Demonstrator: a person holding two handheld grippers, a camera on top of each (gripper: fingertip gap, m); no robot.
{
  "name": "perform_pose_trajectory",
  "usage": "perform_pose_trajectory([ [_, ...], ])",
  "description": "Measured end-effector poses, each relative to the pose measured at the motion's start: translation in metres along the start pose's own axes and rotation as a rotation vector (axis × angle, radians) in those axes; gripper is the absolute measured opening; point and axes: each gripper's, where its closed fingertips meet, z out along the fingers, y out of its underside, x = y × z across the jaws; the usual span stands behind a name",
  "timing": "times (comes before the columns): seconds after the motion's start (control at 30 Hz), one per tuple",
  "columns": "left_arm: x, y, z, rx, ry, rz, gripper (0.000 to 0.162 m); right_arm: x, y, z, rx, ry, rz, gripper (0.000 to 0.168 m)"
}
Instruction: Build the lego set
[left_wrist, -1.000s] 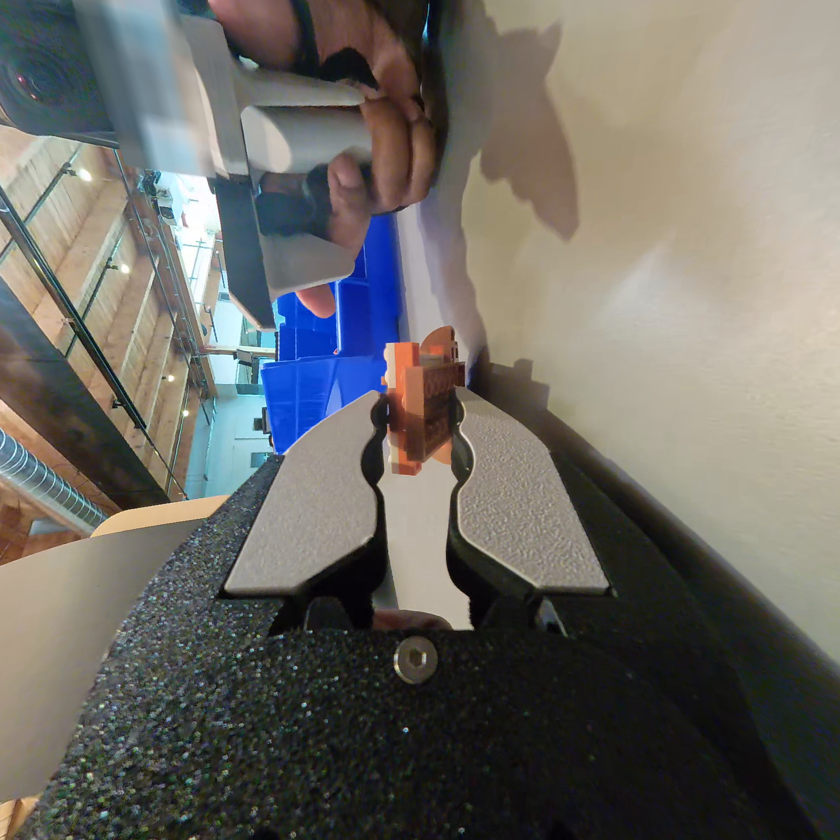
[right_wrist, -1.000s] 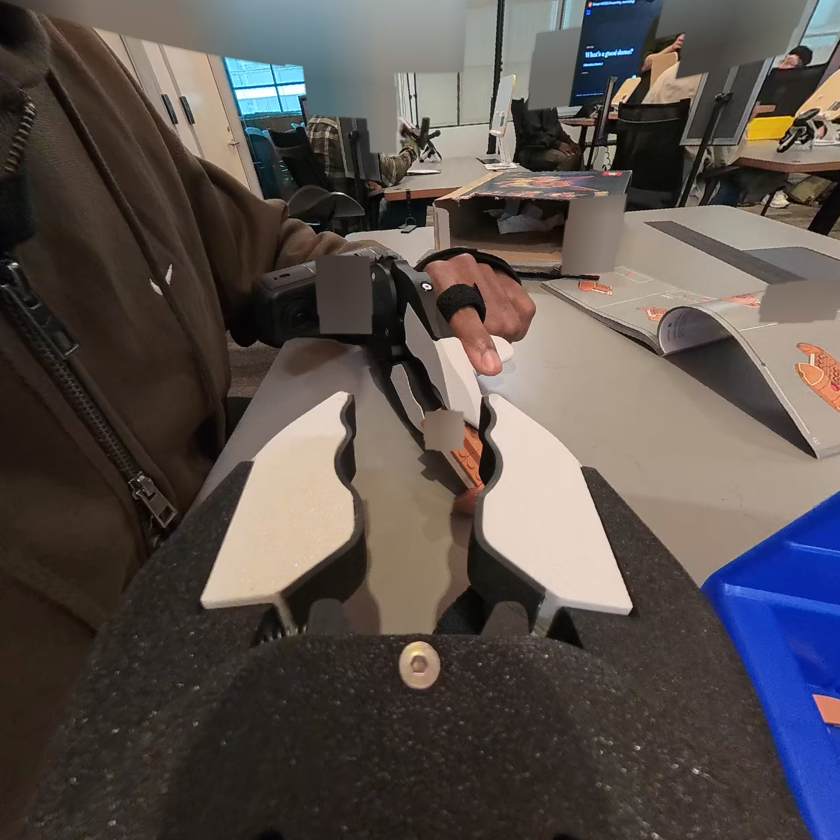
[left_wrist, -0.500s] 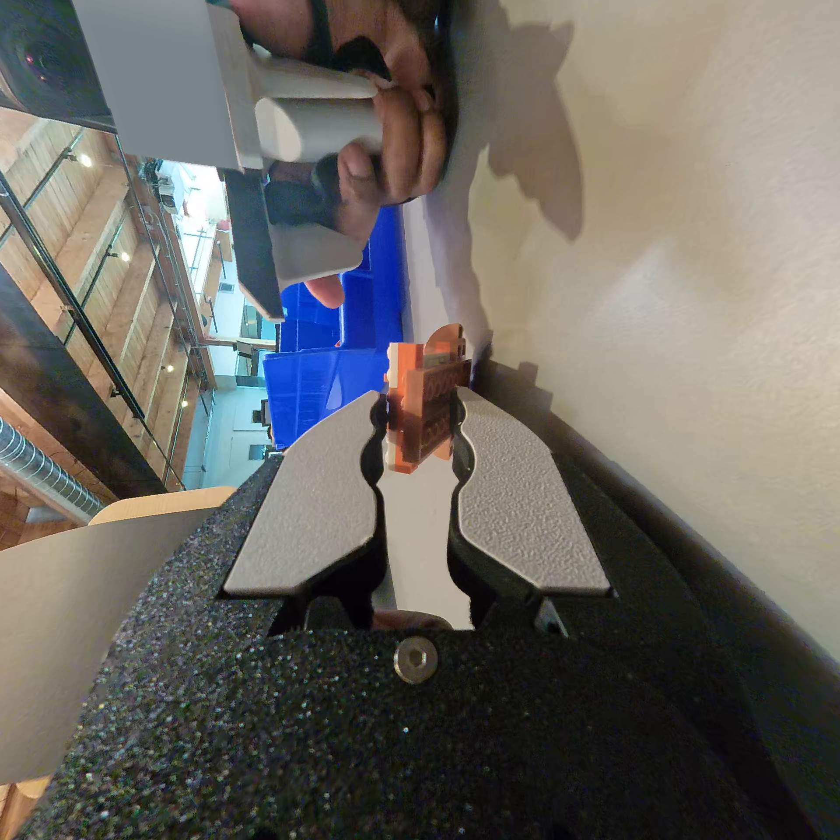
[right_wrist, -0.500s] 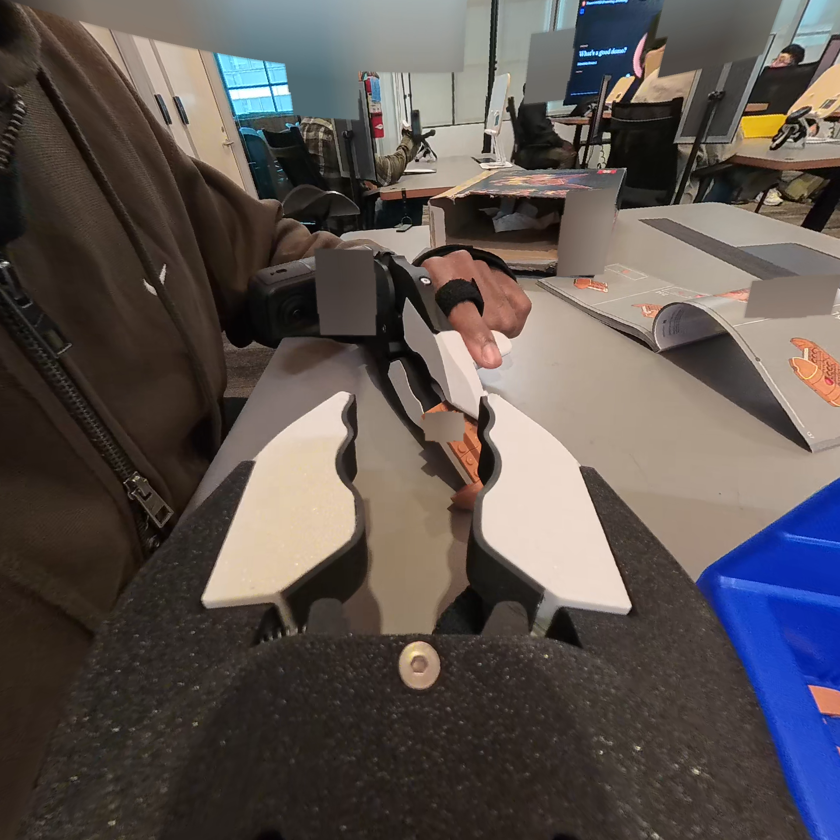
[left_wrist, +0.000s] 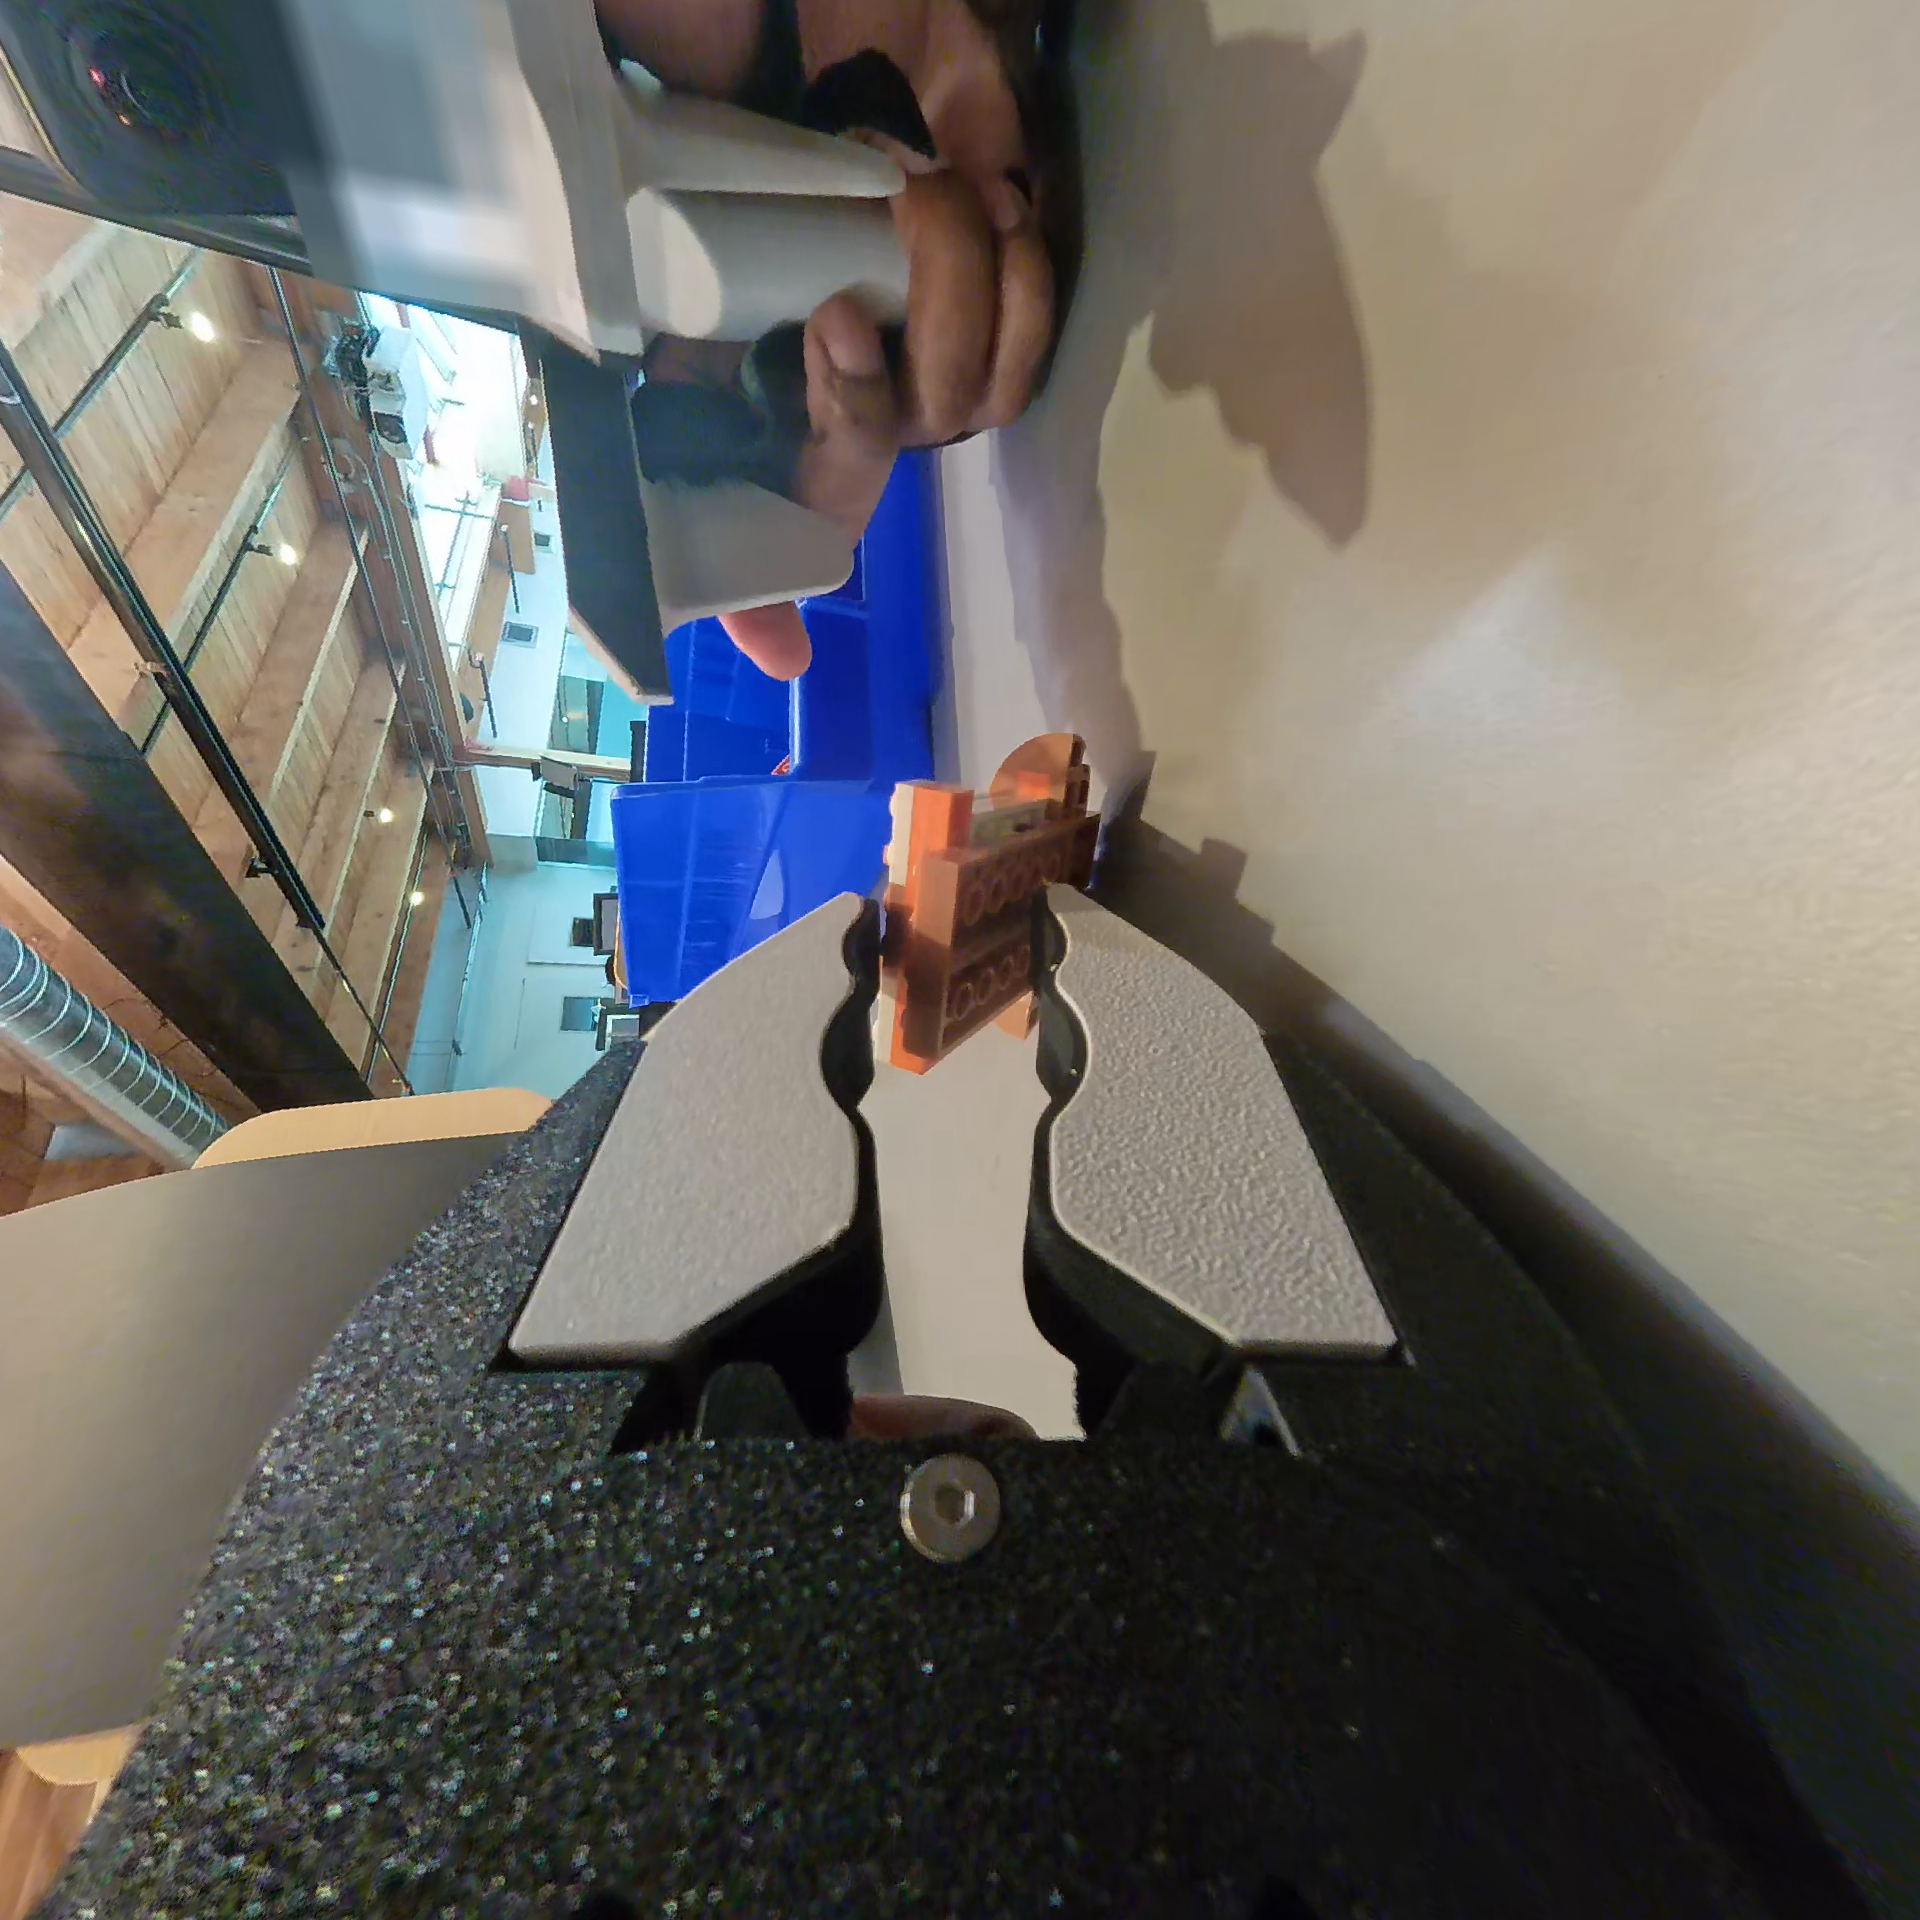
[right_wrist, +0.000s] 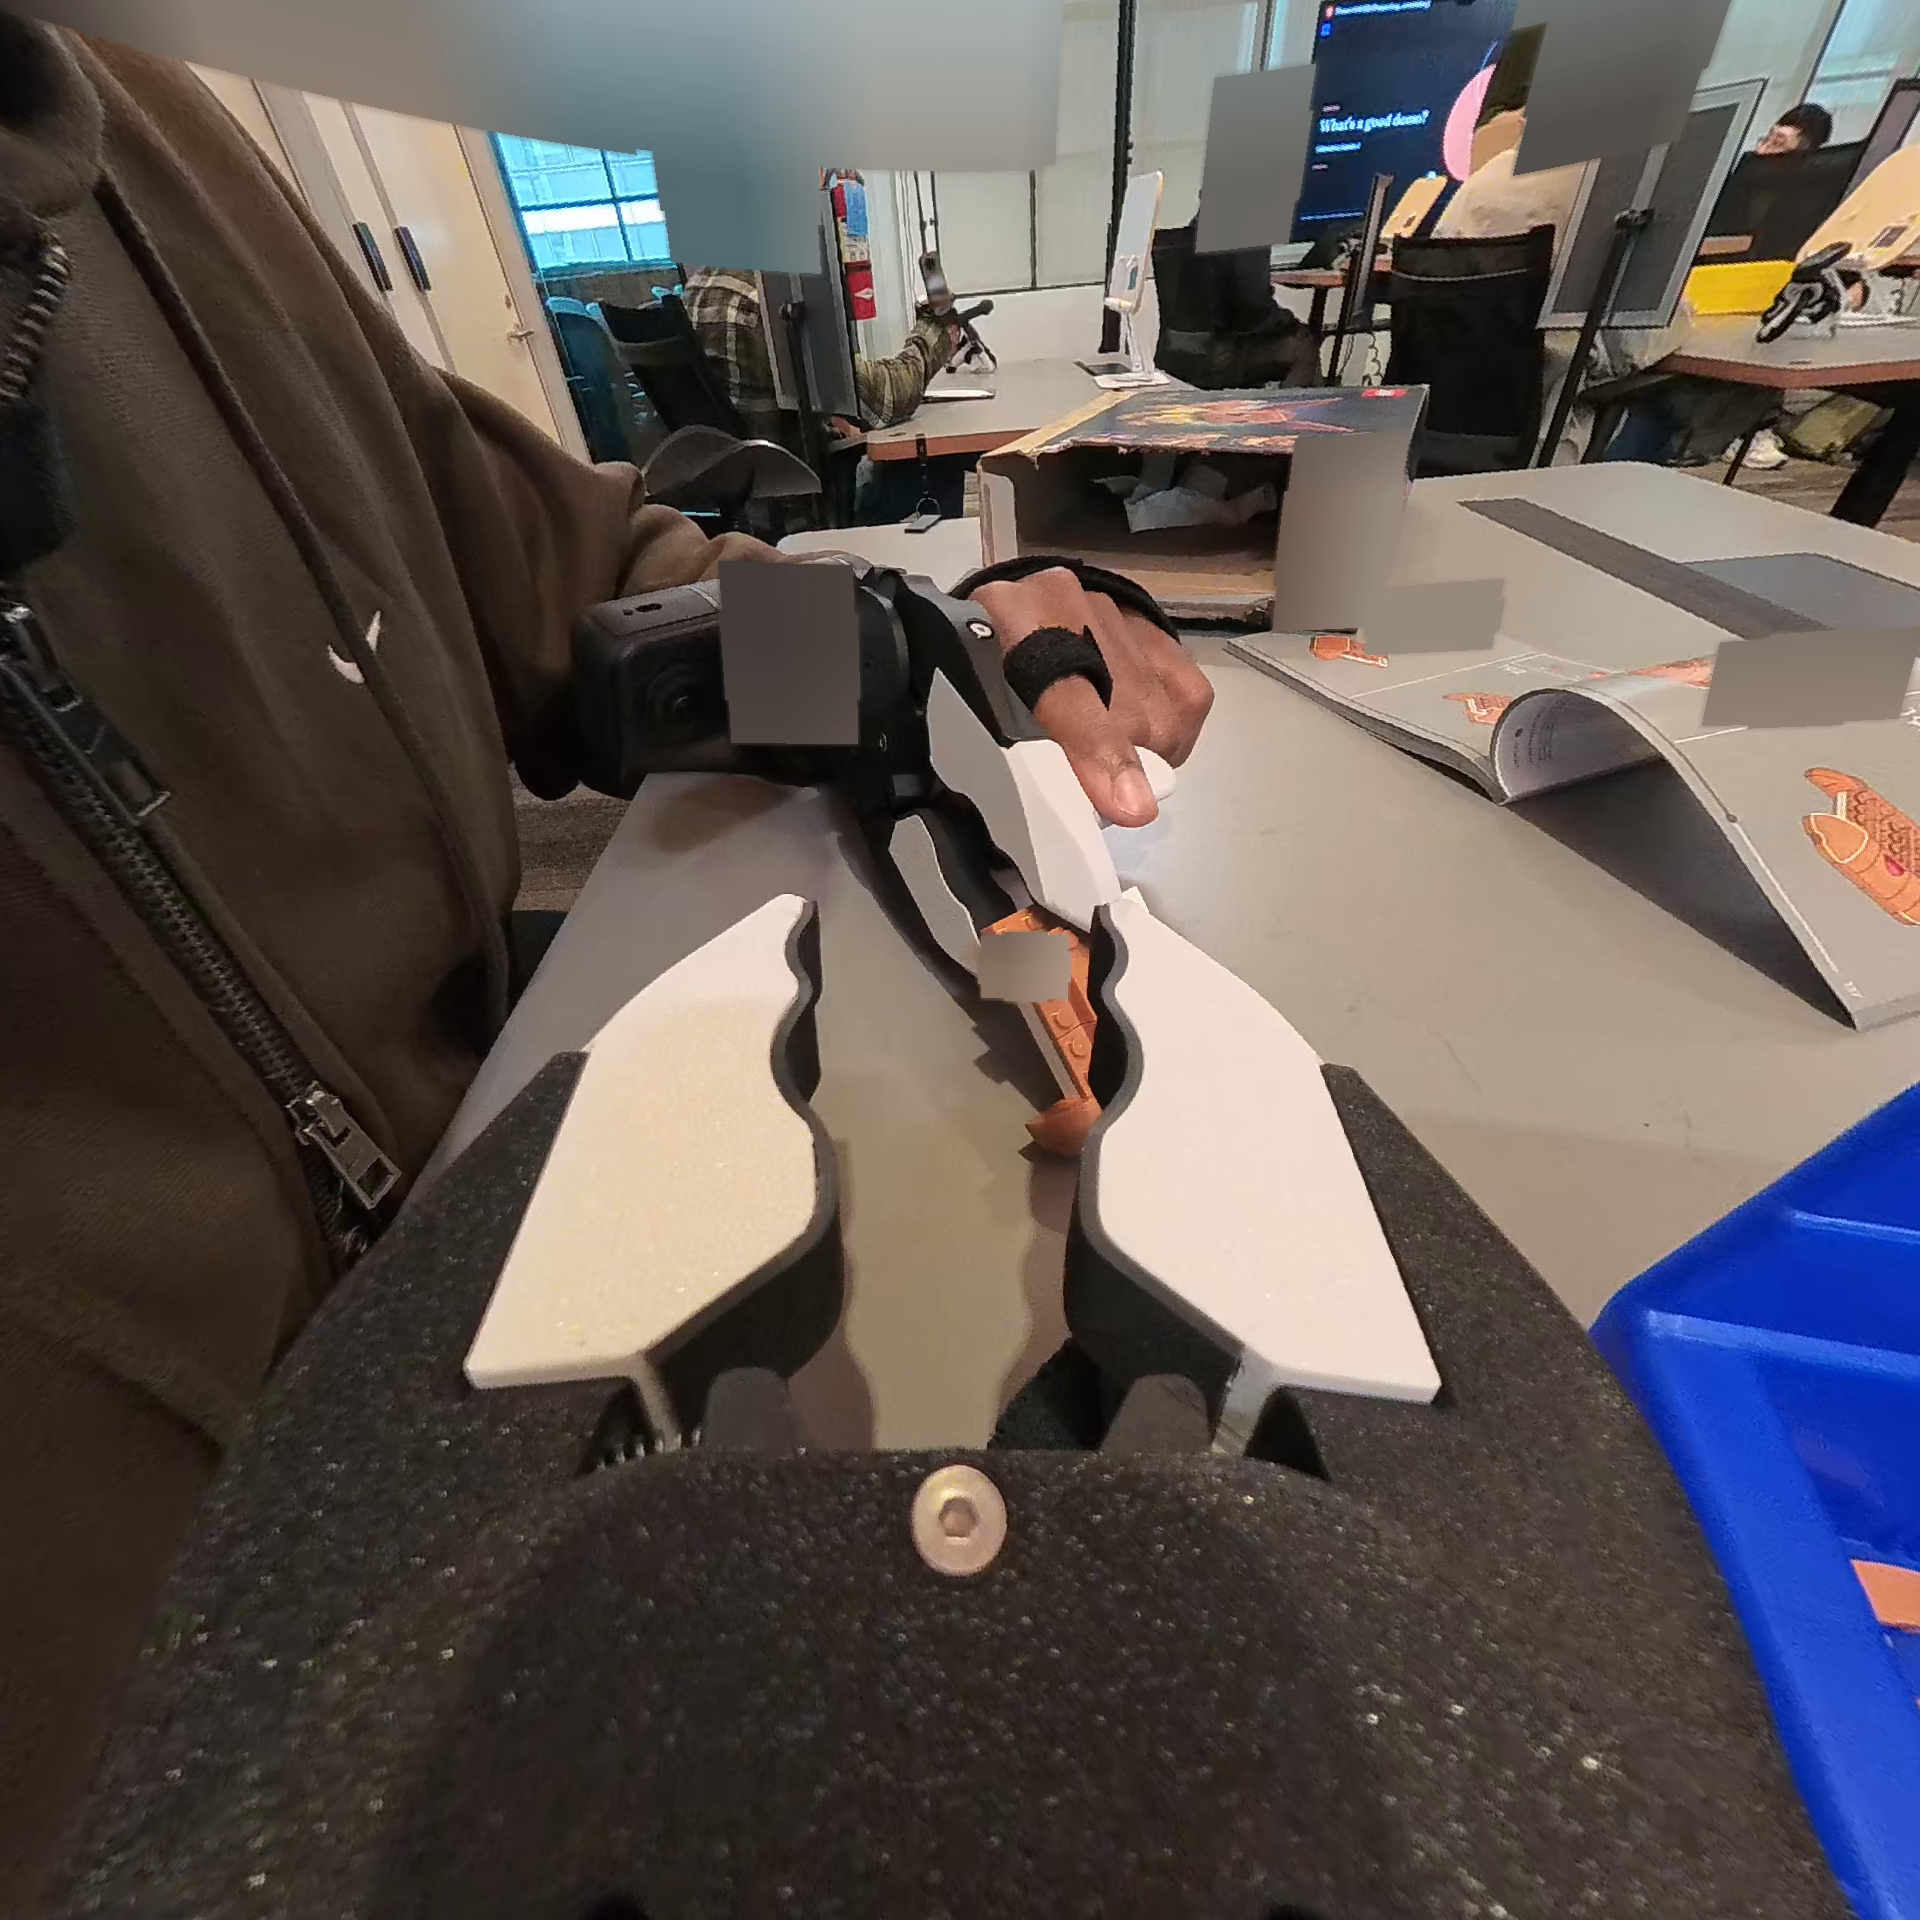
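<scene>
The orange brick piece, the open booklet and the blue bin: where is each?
orange brick piece (left_wrist: 971, 940), left wrist view, its studded brown face
open booklet (right_wrist: 1621, 748), right wrist view, curled page
blue bin (right_wrist: 1766, 1382), right wrist view, its rim

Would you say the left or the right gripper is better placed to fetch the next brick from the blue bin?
Right, probably: the right gripper is open and empty with the blue bin beside it, while the left gripper is shut on the orange lego assembly.

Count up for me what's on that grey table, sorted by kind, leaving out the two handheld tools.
Lego assembly, orange and brown: 1
Open instruction booklet: 1
Opened cardboard box: 1
Blue bins: at least 2, judging by the left wrist view
Total: at least 5
</scene>
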Motion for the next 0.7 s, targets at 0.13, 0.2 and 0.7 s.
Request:
perform_pose_trajectory([
  [0.13,0.001,0.001,-0.001,-0.003,0.009,-0.007,0.028,0.000,0.000,0.000,0.000,-0.002,0.002,0.049],
  [0.2,0.003,0.001,-0.001,-0.003,0.019,-0.014,0.028,0.000,0.000,0.000,-0.001,-0.002,0.002,0.049],
  [0.7,0.015,-0.006,-0.009,0.051,0.184,-0.343,0.034,0.000,0.001,0.001,-0.002,-0.001,0.011,0.048],
])
